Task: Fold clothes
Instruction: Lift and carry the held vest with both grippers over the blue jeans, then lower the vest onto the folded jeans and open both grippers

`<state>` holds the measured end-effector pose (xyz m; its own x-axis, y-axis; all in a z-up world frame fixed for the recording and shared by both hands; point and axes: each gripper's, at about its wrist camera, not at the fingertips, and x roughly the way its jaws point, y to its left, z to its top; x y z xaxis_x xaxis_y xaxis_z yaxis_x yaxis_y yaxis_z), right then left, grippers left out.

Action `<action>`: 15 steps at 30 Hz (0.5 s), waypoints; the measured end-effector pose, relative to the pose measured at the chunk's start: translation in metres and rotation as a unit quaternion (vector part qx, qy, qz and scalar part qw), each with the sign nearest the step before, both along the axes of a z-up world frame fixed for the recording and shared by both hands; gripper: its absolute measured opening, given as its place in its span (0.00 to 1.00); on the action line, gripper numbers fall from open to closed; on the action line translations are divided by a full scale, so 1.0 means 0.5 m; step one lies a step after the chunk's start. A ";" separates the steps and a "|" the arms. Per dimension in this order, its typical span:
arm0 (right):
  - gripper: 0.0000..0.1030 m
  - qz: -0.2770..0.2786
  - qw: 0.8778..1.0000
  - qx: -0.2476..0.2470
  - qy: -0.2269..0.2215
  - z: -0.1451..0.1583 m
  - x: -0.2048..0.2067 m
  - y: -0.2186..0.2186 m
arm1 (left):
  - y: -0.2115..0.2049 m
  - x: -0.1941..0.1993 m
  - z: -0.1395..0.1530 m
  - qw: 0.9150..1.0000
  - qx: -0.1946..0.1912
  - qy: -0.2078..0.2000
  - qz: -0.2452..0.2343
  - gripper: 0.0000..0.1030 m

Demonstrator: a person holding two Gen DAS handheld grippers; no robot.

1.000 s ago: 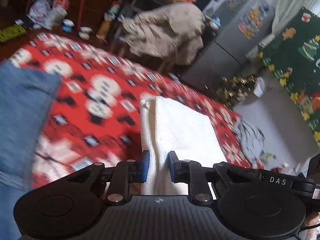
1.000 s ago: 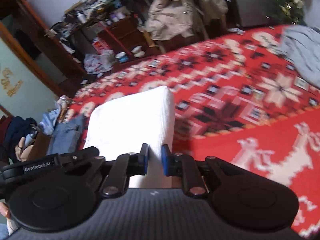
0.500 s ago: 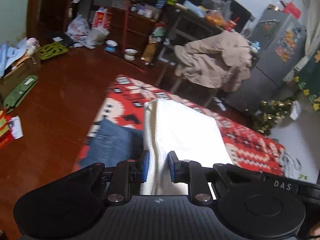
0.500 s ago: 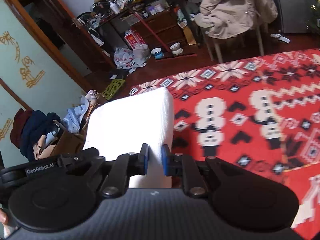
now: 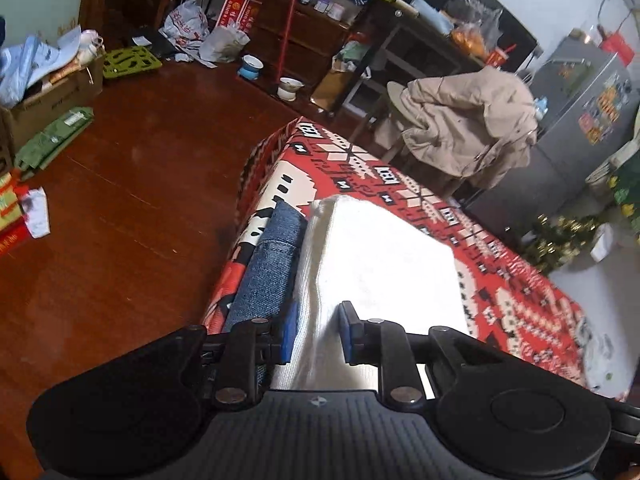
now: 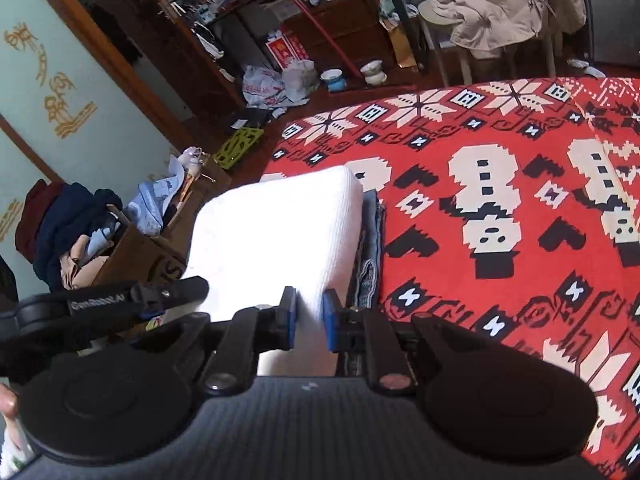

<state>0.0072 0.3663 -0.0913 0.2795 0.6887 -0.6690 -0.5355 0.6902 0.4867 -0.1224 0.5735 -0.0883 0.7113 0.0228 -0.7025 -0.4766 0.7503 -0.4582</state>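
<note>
A folded white garment [image 5: 380, 256] lies over a folded pair of blue jeans [image 5: 272, 268] at the corner of a bed with a red patterned blanket [image 5: 500, 280]. My left gripper [image 5: 317, 332] has the garment's near left edge between its blue pads; its jaws are opening, and the cloth still fills the gap. In the right wrist view my right gripper [image 6: 309, 320] is shut on the near right edge of the white garment [image 6: 276, 232]. The jeans [image 6: 372, 240] show just to its right on the blanket [image 6: 480, 160].
A dark wooden floor [image 5: 132, 200] lies beyond the bed corner. On it are a cardboard box of clothes [image 6: 132, 248], bowls [image 5: 290, 88] and bags. A chair with a beige coat [image 5: 468, 128] and a grey fridge [image 5: 580, 120] stand behind the bed.
Both grippers carried the white garment across the bed to its corner, over the folded jeans. The gap between the left pads has widened; the right grip looks the same.
</note>
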 end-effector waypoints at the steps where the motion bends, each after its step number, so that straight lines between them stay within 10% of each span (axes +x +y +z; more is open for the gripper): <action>1: 0.16 0.001 1.000 0.006 0.005 -0.003 0.003 -0.006 | -0.001 -0.007 0.001 1.000 -0.002 -0.002 0.002 0.28; 15: 0.15 0.025 0.999 0.035 0.029 -0.016 -0.059 -0.078 | -0.080 -0.136 0.009 1.000 0.022 0.010 0.014 0.19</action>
<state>-0.0225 0.3273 -0.0996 0.2064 0.7466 -0.6325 -0.5379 0.6265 0.5641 -0.1905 0.5333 -0.0839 0.6959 0.0735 -0.7144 -0.5064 0.7556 -0.4155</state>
